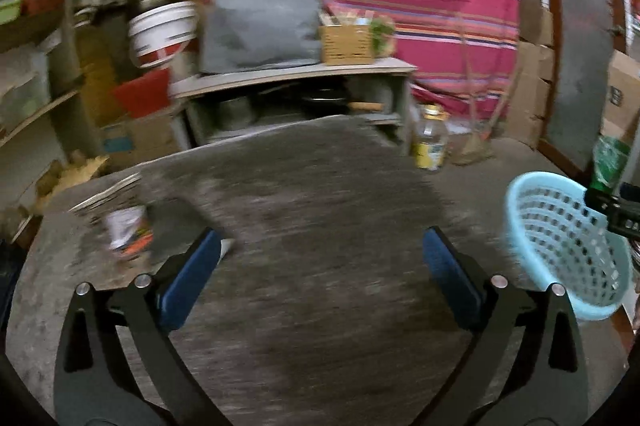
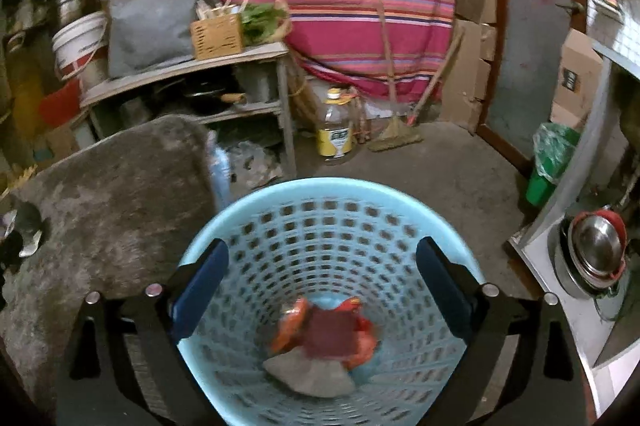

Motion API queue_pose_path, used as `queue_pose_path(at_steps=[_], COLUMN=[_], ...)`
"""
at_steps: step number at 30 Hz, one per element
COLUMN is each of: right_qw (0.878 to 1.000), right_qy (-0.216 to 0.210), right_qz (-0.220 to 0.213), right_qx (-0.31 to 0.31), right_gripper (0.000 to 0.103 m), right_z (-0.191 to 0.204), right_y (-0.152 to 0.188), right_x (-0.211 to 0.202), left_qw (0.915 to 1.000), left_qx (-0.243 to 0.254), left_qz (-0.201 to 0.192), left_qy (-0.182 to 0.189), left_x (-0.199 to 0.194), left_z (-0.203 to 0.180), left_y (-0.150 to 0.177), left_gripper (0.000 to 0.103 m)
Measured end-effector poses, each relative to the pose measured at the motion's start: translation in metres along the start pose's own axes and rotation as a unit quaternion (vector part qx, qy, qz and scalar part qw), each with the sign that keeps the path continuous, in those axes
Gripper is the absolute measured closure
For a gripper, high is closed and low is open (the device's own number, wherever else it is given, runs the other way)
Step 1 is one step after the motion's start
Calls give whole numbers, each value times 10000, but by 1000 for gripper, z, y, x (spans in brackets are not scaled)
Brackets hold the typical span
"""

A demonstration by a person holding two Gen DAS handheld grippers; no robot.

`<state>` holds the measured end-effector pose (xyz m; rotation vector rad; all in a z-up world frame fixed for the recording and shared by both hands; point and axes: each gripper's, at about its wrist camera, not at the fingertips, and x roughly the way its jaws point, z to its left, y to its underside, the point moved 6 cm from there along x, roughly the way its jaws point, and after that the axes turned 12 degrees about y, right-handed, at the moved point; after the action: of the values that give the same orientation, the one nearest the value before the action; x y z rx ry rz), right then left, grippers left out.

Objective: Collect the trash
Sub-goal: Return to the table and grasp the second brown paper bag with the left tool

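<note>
Pale-blue perforated basket (image 2: 320,226) holds a red wrapper (image 2: 328,334) and grey scrap (image 2: 308,374); both claws spread, empty.

A: What can't you read in your left view?

B: The small printed packet (image 1: 127,232) on the tabletop (image 1: 312,194) is smeared by motion; you can't tell its label or what it is. The blue basket (image 1: 568,246) is partly cut off behind a dark object at the right edge.

A: And your right view?

B: The trash in the basket (image 2: 320,214) is blurred: red wrappers (image 2: 332,332) over a grey lump (image 2: 310,374), neither identifiable. The basket's near rim runs off the bottom edge, behind your fingers (image 2: 202,290).
</note>
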<state>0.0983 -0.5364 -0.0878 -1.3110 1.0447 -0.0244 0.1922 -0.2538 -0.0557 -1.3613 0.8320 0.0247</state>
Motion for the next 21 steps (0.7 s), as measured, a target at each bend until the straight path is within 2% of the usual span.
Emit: queue_pose_path(at_steps=[4,5,7,10,14,17,21], right_qw=[9992,9987,9982,9964,9952,9952,9960], right_qy=[-233,-336,-412,-584,-512,-651,-743], right_qz=[-186,-240,-284,-239,-82,66,254], right_qx=[-248,-303,-342,-558,-833,-731,-430], right_gripper=[10,5,4,4,4,4,4], right_z=[46,62,80,112,143,157,170], right_y=[-3,-3,-2,3,9,10,9], right_x=[-20,-24,-28,-26,-15,-11,-6], left_qw=[9990,9985,9975,9943,9898,9872,9832], left_qx=[-293,-378,-536,-790,-1032,-1180,-1458], left_qz=[59,126,223,365,540,678,873], left_qy=[-326,-365,-400,-610,-815,-835,-659], left_x=[-5,-4,-3,-1,5,10,20], left_z=[55,70,93,132,174,193,210], left_y=[12,15,21,35,50,56,62], left_gripper=[6,6,6,6,6,6,6])
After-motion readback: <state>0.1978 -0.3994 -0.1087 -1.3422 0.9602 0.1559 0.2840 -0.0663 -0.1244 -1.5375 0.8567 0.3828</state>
